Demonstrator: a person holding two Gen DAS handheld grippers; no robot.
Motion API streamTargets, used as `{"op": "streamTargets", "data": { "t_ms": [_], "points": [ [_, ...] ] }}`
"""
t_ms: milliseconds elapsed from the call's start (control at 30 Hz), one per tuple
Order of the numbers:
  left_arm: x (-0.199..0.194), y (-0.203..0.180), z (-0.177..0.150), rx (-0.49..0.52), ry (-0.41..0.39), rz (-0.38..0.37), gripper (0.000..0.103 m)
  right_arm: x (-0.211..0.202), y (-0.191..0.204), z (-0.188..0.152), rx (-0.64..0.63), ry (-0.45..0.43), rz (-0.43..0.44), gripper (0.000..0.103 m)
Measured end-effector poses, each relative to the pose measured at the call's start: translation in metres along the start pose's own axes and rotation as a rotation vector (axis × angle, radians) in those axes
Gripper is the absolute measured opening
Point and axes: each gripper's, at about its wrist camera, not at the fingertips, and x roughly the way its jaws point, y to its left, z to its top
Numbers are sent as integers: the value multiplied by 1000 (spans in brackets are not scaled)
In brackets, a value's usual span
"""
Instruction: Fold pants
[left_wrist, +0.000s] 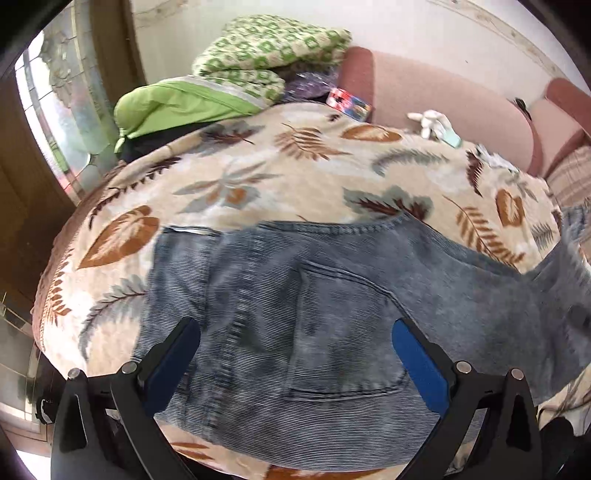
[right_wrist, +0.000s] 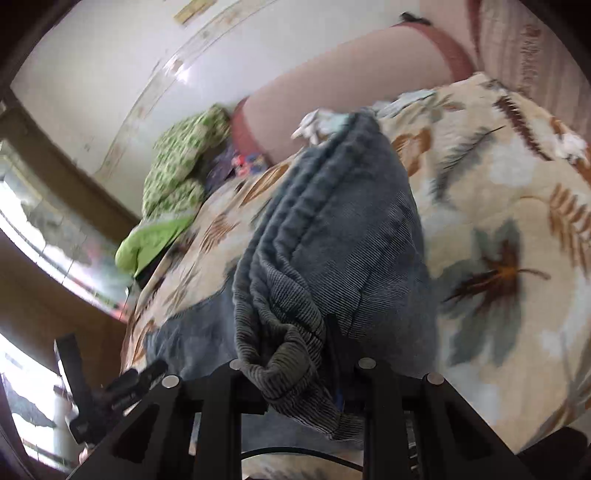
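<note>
**Jeans spread on the leaf-print blanket, one end bunched in the right tongs**

The pants (left_wrist: 295, 314) are faded blue-grey jeans lying on a cream blanket (left_wrist: 258, 173) printed with brown and grey leaves. In the left wrist view their long axis runs crosswise to the left gripper (left_wrist: 295, 354): the seat with a back pocket sits directly ahead between the fingers, and a leg trails off to that gripper's right, rising toward the edge of the picture. The upper hem edge lies ahead of the gripper, beyond the pocket.

The left gripper's blue-padded fingers (left_wrist: 417, 362) stand wide apart, one on each side of the pocket area, hovering low over the denim; whether they touch the cloth cannot be told.

In the right wrist view the right gripper (right_wrist: 295, 354) is pinched on a gathered bundle of the pants (right_wrist: 332, 229). The denim folds into ridges that run straight ahead, away from the fingers, so here the long axis follows the gripper's own line. Flat denim spreads below and to its left.

Beyond the blanket, ahead of the left gripper, lie a green patterned quilt (left_wrist: 269, 48) stacked on a lime-green pillow (left_wrist: 177, 103), a pink sofa back (left_wrist: 443, 99) and a small white toy (left_wrist: 432, 122).
</note>
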Motion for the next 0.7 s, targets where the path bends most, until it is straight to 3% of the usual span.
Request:
{"op": "streamTargets", "data": {
  "t_ms": [133,233,300,433,500,600,700],
  "points": [
    [-1,28,0,-49,-8,12,103,45,33,-30,-25,148,25,32],
    [2,43,-3,-73,3,20,103,89,47,-61,-30,349,45,63],
    [2,49,-4,-79,7,22,103,100,56,-76,-65,403,91,63],
    [2,49,-5,-93,-2,16,103,77,62,-80,-197,382,150,63],
    [3,41,-5,-79,1,-5,103,55,48,-72,-179,320,186,63],
    [6,13,-6,-14,15,-36,103,32,15,-58,-130,221,168,63],
    [17,-22,-9,64,47,-88,103,33,-21,-53,-33,206,139,63]
  ]
}}
